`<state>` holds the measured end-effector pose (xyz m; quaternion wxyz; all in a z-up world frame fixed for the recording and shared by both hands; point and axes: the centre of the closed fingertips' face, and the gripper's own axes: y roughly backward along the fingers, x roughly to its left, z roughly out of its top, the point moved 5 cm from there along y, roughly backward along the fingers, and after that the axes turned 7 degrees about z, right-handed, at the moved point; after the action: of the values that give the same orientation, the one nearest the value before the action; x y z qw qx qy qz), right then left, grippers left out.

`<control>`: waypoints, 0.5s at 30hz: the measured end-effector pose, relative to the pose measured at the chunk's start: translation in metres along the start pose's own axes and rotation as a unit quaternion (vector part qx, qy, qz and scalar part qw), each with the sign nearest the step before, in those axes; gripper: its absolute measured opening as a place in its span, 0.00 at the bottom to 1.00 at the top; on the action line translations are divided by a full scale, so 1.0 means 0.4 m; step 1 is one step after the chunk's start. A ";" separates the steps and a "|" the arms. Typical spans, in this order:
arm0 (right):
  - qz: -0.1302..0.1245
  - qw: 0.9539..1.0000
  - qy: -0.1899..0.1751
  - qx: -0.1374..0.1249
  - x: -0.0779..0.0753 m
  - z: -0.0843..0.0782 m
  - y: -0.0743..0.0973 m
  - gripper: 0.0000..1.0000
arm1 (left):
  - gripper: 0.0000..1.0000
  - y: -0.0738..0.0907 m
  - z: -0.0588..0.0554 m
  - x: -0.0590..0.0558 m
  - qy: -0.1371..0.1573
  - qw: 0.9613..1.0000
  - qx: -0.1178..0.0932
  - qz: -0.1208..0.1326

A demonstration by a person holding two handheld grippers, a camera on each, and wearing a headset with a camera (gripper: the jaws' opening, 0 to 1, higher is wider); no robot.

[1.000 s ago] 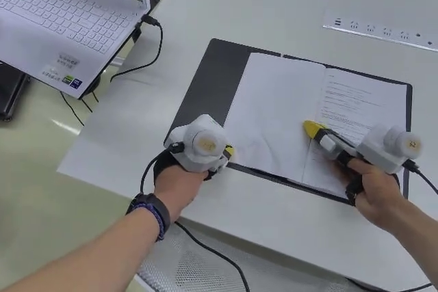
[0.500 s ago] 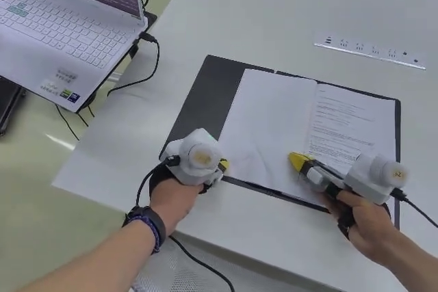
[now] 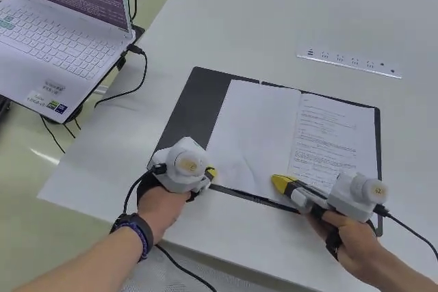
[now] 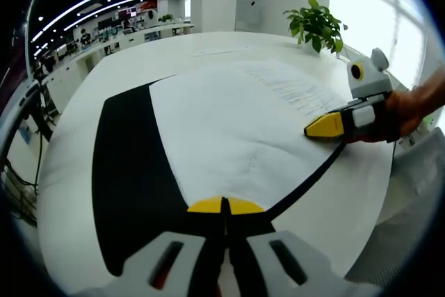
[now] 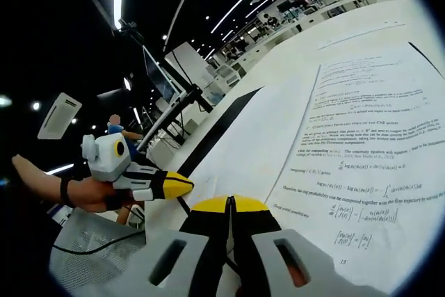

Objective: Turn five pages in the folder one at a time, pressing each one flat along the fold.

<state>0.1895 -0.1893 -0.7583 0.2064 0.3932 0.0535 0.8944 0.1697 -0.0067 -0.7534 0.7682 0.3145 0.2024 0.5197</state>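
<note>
Lower left of the frame, the left gripper (image 3: 209,173), jaws closed, sits at the bottom edge of the folder (image 3: 195,104). The right gripper (image 3: 279,182), also closed, lies by the fold's lower end.

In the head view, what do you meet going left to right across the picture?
laptop → left gripper → blank page → printed page

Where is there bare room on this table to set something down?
The widest bare tabletop lies beyond the folder and past the socket strip. A narrower band runs between the folder's black cover and the table's left edge. The near edge is crowded by the left gripper and right gripper.
</note>
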 end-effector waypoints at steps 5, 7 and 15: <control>0.004 1.000 0.005 0.010 0.014 -0.022 0.009 0.00 | 0.00 0.000 -0.001 0.000 0.002 1.000 0.000 0.002; 0.003 1.000 0.003 0.009 0.017 -0.028 0.013 0.00 | 0.00 -0.001 -0.002 0.001 0.003 1.000 0.000 0.003; -0.009 1.000 -0.004 0.002 0.023 -0.033 0.013 0.00 | 0.00 -0.001 -0.004 0.001 0.008 1.000 -0.003 0.006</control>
<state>0.1727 -0.1896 -0.7597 0.2139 0.3964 0.0585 0.8909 0.1692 -0.0060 -0.7547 0.7643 0.3097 0.2052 0.5272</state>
